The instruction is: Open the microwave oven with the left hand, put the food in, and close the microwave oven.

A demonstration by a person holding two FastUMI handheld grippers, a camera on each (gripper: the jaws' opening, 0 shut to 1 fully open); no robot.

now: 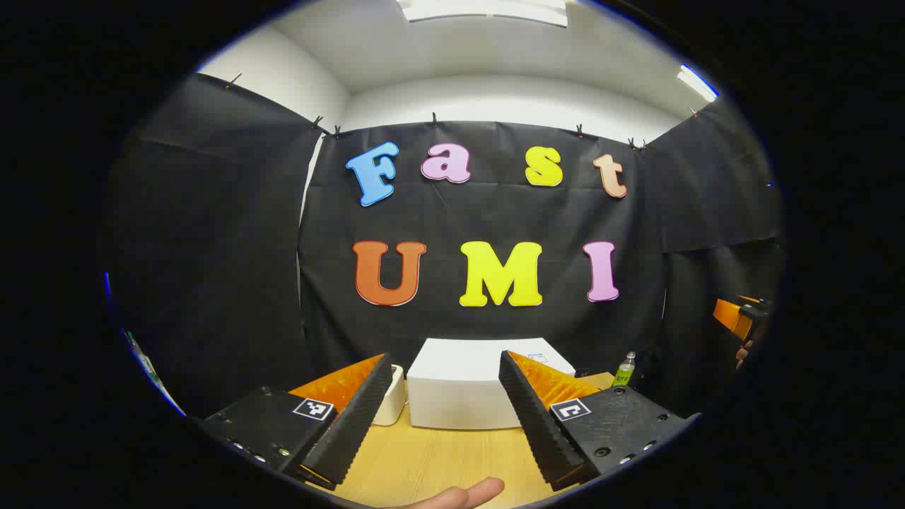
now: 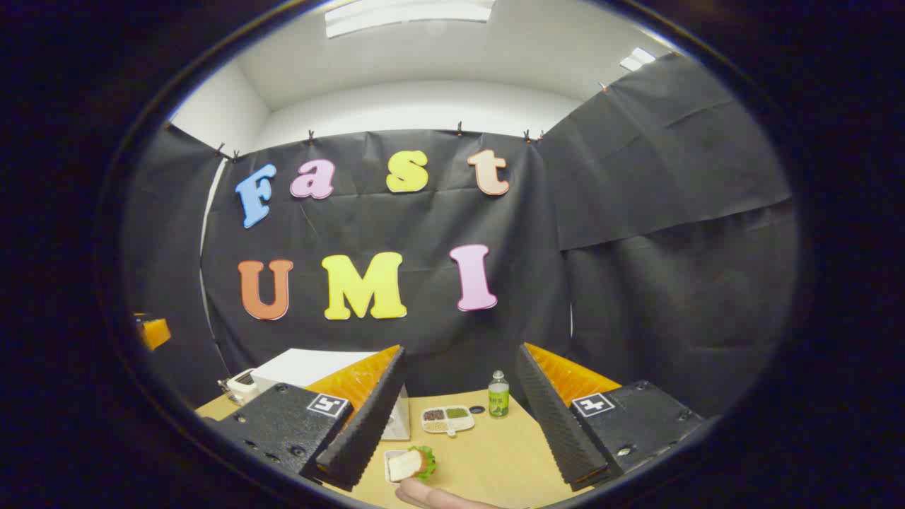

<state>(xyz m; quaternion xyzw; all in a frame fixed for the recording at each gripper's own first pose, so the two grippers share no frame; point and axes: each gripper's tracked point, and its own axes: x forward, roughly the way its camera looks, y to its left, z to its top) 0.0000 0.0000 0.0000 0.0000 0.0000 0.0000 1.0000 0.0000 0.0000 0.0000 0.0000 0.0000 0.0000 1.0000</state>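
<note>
Task status: not started. The white box-shaped microwave oven (image 1: pixel 466 385) stands toward the rear edge of the light wooden worktop (image 1: pixel 438 459), and from what the left gripper view shows it appears shut — no open door or cavity is visible.

The left gripper (image 1: pixel 445 410) is raised above the worktop and well apart from the oven; its jaws stand wide apart and hold nothing. The right gripper (image 2: pixel 459 417) is in the same condition — jaws spread wide, nothing between them.

The food — a slice of white bread with green lettuce on a small white square dish (image 2: pixel 410 464) — sits near the front edge of the worktop in the right gripper view, untouched. Behind it, toward the rear edge, lie a white divided tray of grains (image 2: pixel 447 419) and a small green-labelled clear bottle (image 2: pixel 498 404), just beside each other.

Remaining steps, as judged from this layout:
- open the oven door with the left gripper;
- pick up the food and place it inside;
- close the door.
</note>
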